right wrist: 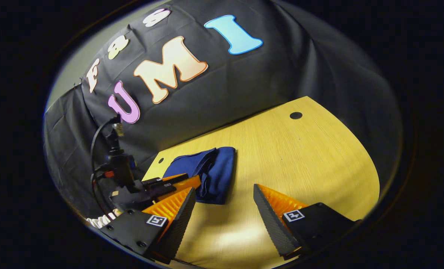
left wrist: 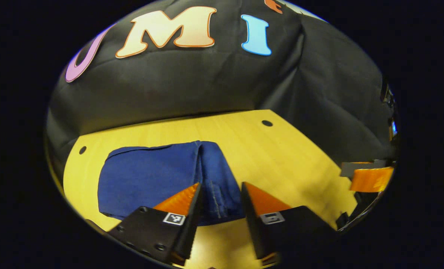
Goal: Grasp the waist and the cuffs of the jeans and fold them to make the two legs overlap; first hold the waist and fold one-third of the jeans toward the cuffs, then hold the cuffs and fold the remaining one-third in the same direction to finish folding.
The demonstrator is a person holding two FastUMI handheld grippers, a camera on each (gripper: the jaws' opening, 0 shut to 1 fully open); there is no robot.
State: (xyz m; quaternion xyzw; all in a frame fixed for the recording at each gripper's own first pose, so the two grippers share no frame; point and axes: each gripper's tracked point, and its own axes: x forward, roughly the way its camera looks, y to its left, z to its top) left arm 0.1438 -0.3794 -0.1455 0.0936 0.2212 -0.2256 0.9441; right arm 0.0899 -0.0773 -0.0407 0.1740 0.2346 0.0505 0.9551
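In the left gripper view, the left gripper [left wrist: 219, 203] sits nearest, its fingers spread apart with nothing between them, poised over the near edge of the jeans [left wrist: 162, 179]. The jeans lie folded into a compact dark blue bundle on the wooden table [left wrist: 292, 157], toward its left side. A thick rounded fold runs front to back along the bundle's right edge, with a line of pale stitching showing there (the seam is just beyond the finger gap). The layers stack flat, and the top surface looks smooth.

In the right gripper view, the right gripper [right wrist: 223, 209] has its fingers spread wide over bare table, holding nothing. Beyond it the jeans [right wrist: 214, 173] lie near the table's far left corner, with the left gripper [right wrist: 169, 183] just beside them.

Farther back, a round hole [right wrist: 295, 115] marks the table's far corner.
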